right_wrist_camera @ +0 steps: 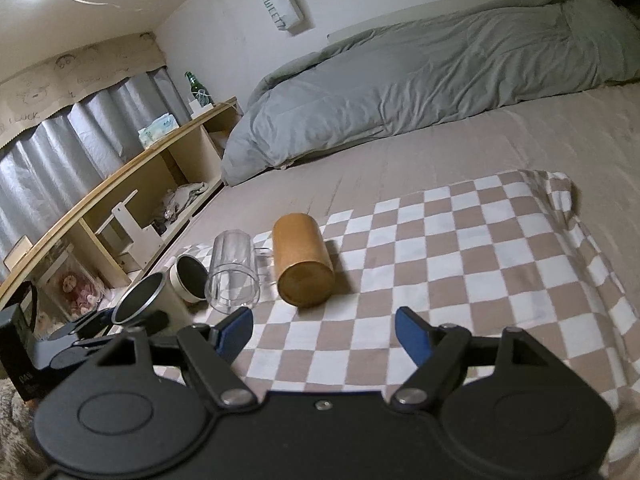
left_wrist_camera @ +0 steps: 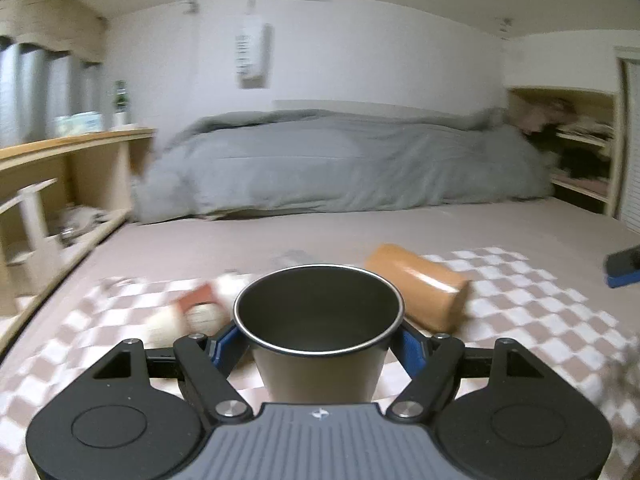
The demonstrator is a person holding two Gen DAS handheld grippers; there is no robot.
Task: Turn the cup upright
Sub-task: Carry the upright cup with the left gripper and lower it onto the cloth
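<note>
Two wrist views, both over a bed w/ a beige sheet and a brown-and-white checkered blanket spread on top. Grey duvet bunched along the far wall; wooden shelf unit runs down one side, grey curtains above it, green bottle on the shelf top.

On the blanket: wooden cup lying on its side, flat base toward the right cam; clear glass mug also tipped over just beside it, mouth toward the cam; a cream cup w/ dark inside next to that, on its side too. Nothing sits between the right gripper and the wooden cup; its blue fingers are spread wide, holding nothing.

Left gripper pinches the dark metal cup by its sides, blue pads pressed against the wall below the rim. Cup mouth is up and open toward the cam, long axis roughly vertical, leaning slightly. It's held above the blanket, in front of the wooden cup. Left view is motion-blurred, so small items behind the cup can't be made out.
</note>
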